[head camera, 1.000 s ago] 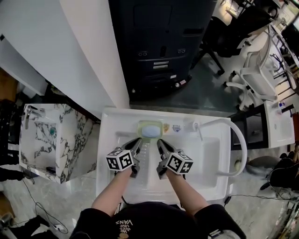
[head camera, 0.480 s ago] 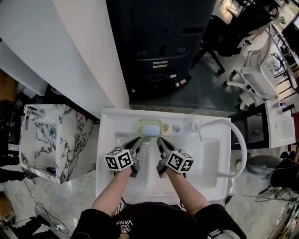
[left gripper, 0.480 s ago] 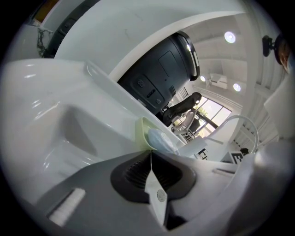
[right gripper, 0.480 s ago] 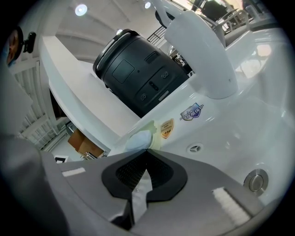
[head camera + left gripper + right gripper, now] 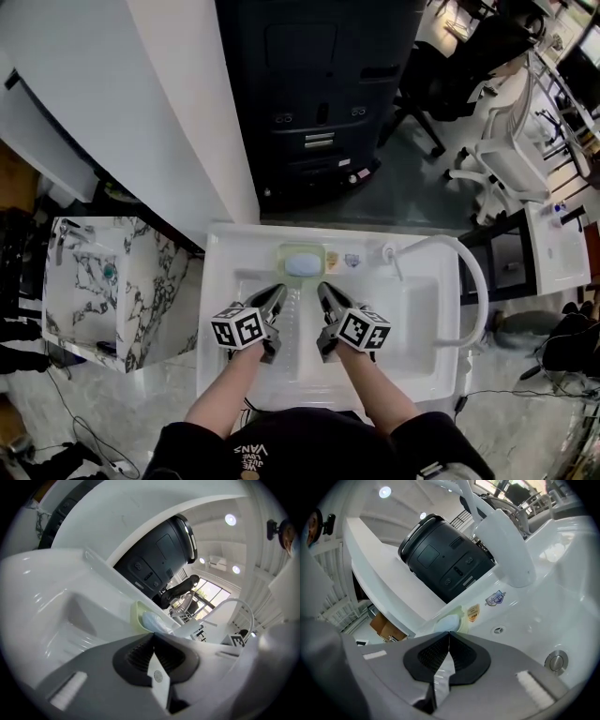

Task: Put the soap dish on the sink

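Note:
A pale green soap dish [image 5: 302,263] holding a light blue soap bar rests on the back ledge of the white sink [image 5: 225,281]. My left gripper [image 5: 278,294] and right gripper [image 5: 322,292] hover side by side over the basin, just short of the dish and apart from it. Both are shut with nothing between the jaws. In the left gripper view the dish [image 5: 139,617] lies just beyond the left gripper [image 5: 153,636]. In the right gripper view the dish [image 5: 451,619] shows right above the right gripper [image 5: 449,633].
A white faucet [image 5: 392,253] with an arched hose [image 5: 478,291] stands on the ledge right of the dish, next to two stickers [image 5: 342,260]. A black machine [image 5: 319,94] rises behind the sink. A marble-patterned basin [image 5: 103,281] is at left and office chairs [image 5: 506,159] at right.

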`<state>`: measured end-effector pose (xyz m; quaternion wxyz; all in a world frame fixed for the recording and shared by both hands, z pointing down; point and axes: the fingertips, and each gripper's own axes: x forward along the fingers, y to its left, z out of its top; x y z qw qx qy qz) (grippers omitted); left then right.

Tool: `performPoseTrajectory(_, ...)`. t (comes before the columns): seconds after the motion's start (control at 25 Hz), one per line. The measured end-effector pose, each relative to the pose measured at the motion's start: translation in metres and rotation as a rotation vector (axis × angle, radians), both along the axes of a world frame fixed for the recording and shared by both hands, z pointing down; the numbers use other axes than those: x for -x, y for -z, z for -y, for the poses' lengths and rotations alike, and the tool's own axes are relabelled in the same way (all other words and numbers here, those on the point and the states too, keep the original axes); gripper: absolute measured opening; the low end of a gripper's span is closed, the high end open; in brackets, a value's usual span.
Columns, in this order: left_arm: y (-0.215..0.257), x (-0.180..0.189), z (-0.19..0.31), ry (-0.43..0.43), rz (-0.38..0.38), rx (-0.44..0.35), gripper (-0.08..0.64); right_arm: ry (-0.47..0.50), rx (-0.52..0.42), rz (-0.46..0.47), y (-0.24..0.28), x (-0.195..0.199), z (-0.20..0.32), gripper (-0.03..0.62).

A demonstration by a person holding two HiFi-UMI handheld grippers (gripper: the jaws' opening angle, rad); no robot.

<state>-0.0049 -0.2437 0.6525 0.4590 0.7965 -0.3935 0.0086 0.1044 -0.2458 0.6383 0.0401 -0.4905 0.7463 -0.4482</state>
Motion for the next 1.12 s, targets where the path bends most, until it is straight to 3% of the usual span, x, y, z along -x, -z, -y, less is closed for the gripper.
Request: performPoseTrajectory(1.12,0.058,0.023,-0.082,-0.151,0.013,-0.136,0.052,-0.113,-0.108,0.013,0.057,0.017,-0.087,0.003)
